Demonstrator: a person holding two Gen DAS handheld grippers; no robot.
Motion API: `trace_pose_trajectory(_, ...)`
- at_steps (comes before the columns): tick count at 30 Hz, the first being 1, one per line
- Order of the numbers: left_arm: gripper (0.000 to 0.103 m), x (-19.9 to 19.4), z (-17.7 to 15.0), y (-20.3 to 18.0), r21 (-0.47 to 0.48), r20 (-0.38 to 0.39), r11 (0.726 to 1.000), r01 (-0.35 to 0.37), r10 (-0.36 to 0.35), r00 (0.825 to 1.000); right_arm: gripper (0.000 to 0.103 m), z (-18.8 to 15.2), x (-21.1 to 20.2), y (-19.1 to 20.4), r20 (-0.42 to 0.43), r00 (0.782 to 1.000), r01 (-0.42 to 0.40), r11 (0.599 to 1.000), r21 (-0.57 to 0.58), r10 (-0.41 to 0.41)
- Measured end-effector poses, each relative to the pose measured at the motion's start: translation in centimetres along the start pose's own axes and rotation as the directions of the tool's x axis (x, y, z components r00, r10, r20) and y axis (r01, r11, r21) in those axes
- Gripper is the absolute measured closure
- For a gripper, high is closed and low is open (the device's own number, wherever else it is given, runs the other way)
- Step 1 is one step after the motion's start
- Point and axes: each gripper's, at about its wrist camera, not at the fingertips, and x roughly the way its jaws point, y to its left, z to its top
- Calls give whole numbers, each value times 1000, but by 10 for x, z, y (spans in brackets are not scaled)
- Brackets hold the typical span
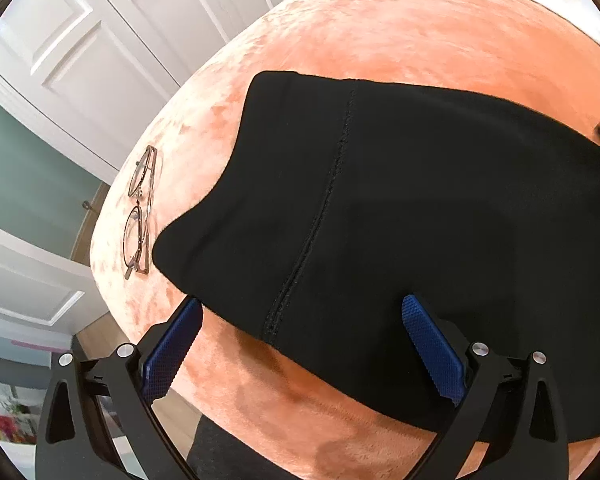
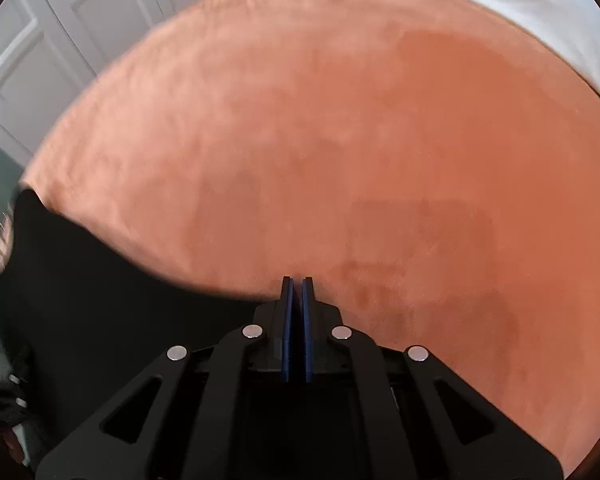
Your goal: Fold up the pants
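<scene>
2 blue pads of the left gripper (image 1: 302, 322) are spread wide at the bottom of the left wrist view, straddling the near hem of the pants (image 1: 400, 220) without pressing it, presumably so an edge can be taken. Nothing is seen between the closed pads of the right gripper (image 2: 297, 280), low in its frame. Across the frame's centre, the black pants are laid flat, already doubled, 1 stitched seam showing, on the orange blanket (image 1: 400, 28). Glasses (image 1: 140, 208) are left beside them, at left.

I am in a home bedroom: plush orange blanket (image 1: 400, 28) fills the frame, white panelled closet doors (image 1: 100, 40) upper left.
</scene>
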Motion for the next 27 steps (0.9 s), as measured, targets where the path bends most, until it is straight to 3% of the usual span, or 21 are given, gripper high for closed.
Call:
trace_pose_trajectory(3, 5, -6, -1, 2, -10, 16, 1000, 11, -11, 1000, 90, -11, -56, -8, 156, 988, -4, 998, 56, -5)
trace_pose_trajectory(6, 5, -11, 1, 5, -24, 26, 1000, 10, -10, 1000, 90, -41, -92, 1, 191, 981, -53, 998, 42, 44)
trace_pose_trajectory(8, 5, -16, 1, 0, -22, 30, 1000, 17, -16, 999, 91, -60, -83, 11, 115, 990, -88, 996, 16, 86)
trace_pose_trajectory(12, 5, -20, -2, -19, 30, 2, 999, -20, 20, 1000, 97, -52, -16, 13, 4, 1000, -12, 1000, 16, 12)
trace_pose_trajectory(14, 5, -25, -3, -20, 38, 10, 999, -24, 24, 1000, 96, -37, -4, 4, 18, 999, -39, 996, 78, 38)
trace_pose_trajectory(19, 5, -33, 2, -20, 14, 31, 1000, 18, -18, 999, 91, -41, -49, -1, 113, 986, -142, 975, 169, 124)
trace_pose_trajectory(23, 5, -41, 16, -41, 47, 17, 999, 24, -25, 1000, 91, -31, 0, 0, 4, 996, -91, 980, 178, 92)
trace_pose_trajectory(27, 5, -62, 20, -56, 71, 71, 996, 59, -64, 995, 91, -26, -13, -12, 90, 982, -183, 942, 281, 164)
